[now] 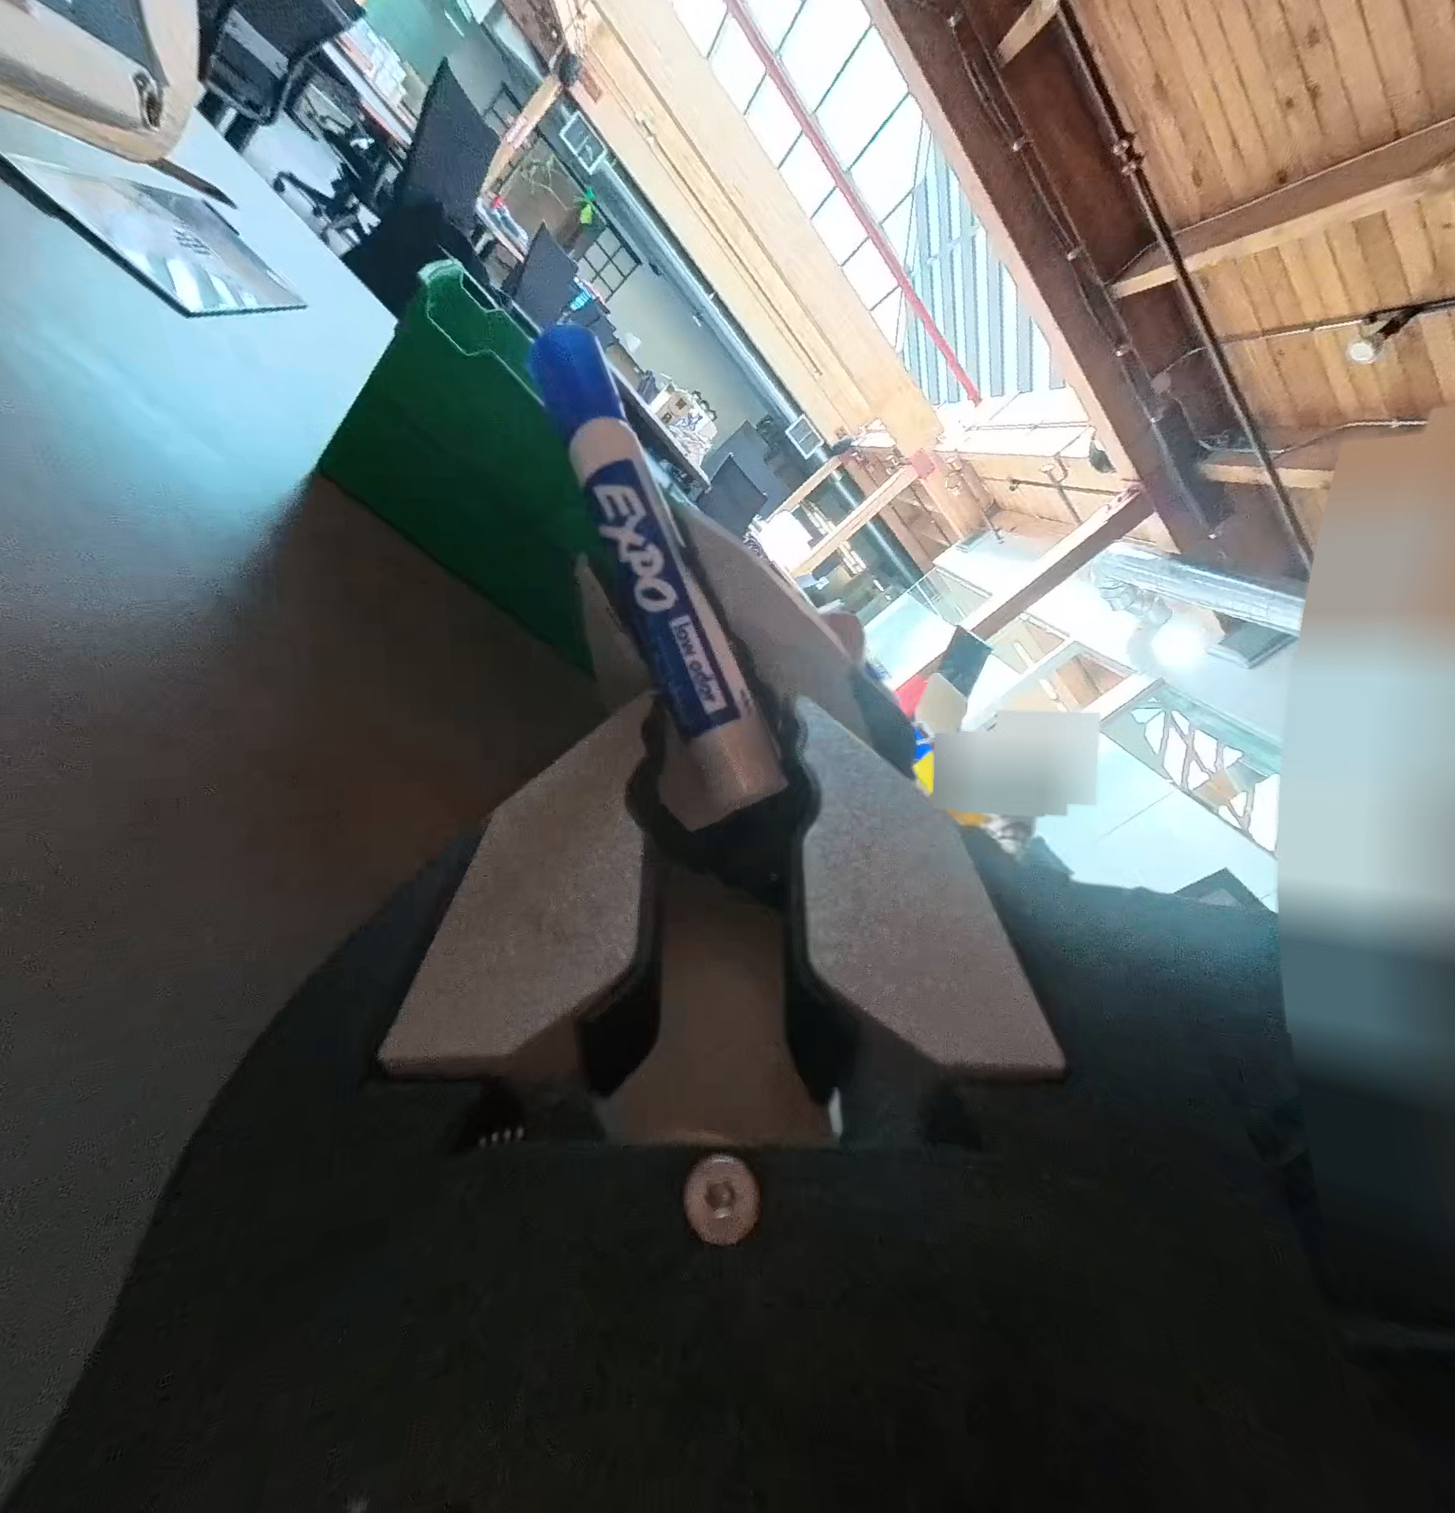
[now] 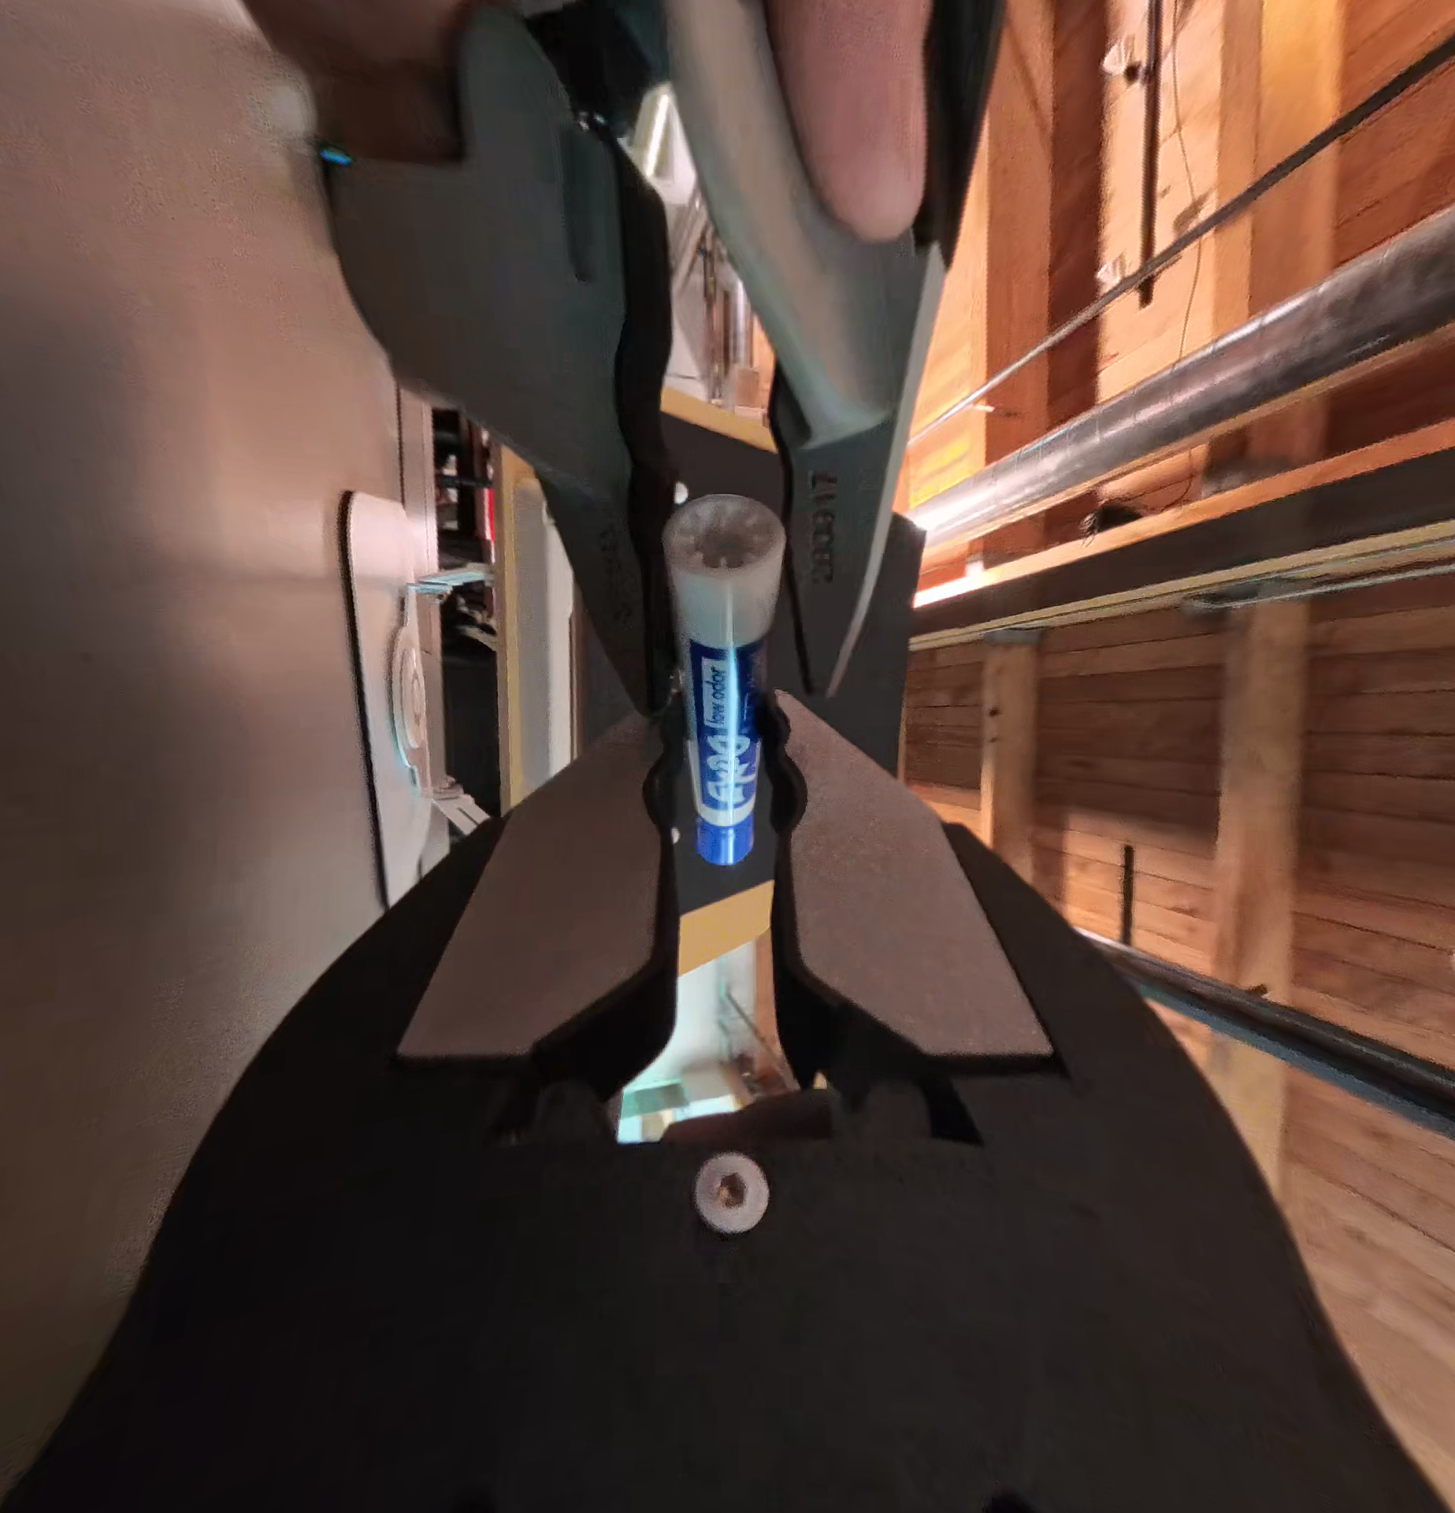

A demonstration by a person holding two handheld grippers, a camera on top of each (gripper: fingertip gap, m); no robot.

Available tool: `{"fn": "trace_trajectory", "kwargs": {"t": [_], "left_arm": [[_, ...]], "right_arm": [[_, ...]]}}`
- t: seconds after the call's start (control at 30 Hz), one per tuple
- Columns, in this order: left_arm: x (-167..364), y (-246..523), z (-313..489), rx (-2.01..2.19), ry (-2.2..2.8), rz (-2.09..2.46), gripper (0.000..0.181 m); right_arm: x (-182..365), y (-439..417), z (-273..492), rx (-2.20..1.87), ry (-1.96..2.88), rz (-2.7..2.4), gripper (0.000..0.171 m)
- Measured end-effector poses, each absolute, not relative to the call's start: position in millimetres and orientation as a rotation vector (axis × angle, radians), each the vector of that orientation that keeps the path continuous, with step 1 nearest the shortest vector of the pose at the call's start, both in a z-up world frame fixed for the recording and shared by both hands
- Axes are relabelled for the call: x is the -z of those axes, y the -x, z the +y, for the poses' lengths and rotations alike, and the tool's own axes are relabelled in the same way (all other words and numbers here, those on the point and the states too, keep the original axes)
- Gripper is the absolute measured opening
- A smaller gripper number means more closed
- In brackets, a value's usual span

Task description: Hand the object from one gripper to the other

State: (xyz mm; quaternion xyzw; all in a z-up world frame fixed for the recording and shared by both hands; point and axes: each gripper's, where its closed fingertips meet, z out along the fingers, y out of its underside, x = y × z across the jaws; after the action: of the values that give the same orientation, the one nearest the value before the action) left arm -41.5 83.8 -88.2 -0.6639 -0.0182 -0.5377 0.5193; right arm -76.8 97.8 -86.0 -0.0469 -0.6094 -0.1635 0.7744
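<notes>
Both grippers meet on the blue-capped marker (image 1: 654,565): the left gripper (image 1: 720,761) pinches its white tail end between its fingers, while the right gripper (image 2: 720,757) closes around the labelled barrel, fingers either side, full contact unclear, held aloft beside a green bin (image 1: 454,442).

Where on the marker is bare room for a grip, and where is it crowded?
Only the blue cap of the marker shows bare. The barrel is crowded: left gripper clamps the white end, right gripper flanks the label.
</notes>
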Motion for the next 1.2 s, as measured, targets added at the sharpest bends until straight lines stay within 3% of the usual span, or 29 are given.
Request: {"fn": "trace_trajectory", "kwargs": {"t": [0.03,0.1,0.17,0.27,0.33,0.6,0.67,0.93,1.03,1.2], "left_arm": [[91.6,42.0,83.9,1.263,1.621,-0.032,0.024],[106.8,46.2,87.8,1.105,1.736,0.008,0.022],[116.9,57.4,92.7,0.829,1.823,0.076,0.019],[116.8,82.7,95.1,0.388,1.866,0.172,0.018],[118.5,90.0,91.6,0.096,1.894,0.316,0.018],[132.5,60.1,87.1,-0.33,1.856,0.787,0.018],[126.8,53.0,87.5,-0.389,1.794,0.827,0.016],[110.6,88.0,88.2,-0.854,1.636,0.812,0.048],[110.9,73.2,86.4,-1.153,1.456,1.005,0.043],[131.8,43.3,90.7,-1.182,1.384,1.168,0.037]], "right_arm": [[87.2,77.1,96.7,0.374,0.084,-1.314,0.015],[97.3,79.6,97.1,0.347,0.093,-1.368,0.017],[111.1,80.8,98.2,0.251,0.163,-1.456,0.035],[121.2,73.9,98.5,-0.001,0.305,-1.574,0.044],[121.7,68.8,108.9,-0.158,0.459,-1.622,0.065],[130.9,71.5,117.5,0.161,0.286,-1.623,0.044],[142.3,74.4,118.5,0.209,0.289,-1.661,0.013],[167.0,60.0,126.9,-0.457,1.066,-1.923,0.011],[187.0,43.6,112.2,-0.682,1.322,-2.082,0.01],[190.4,25.7,85.2,-0.926,1.525,-2.195,0.011]]}}
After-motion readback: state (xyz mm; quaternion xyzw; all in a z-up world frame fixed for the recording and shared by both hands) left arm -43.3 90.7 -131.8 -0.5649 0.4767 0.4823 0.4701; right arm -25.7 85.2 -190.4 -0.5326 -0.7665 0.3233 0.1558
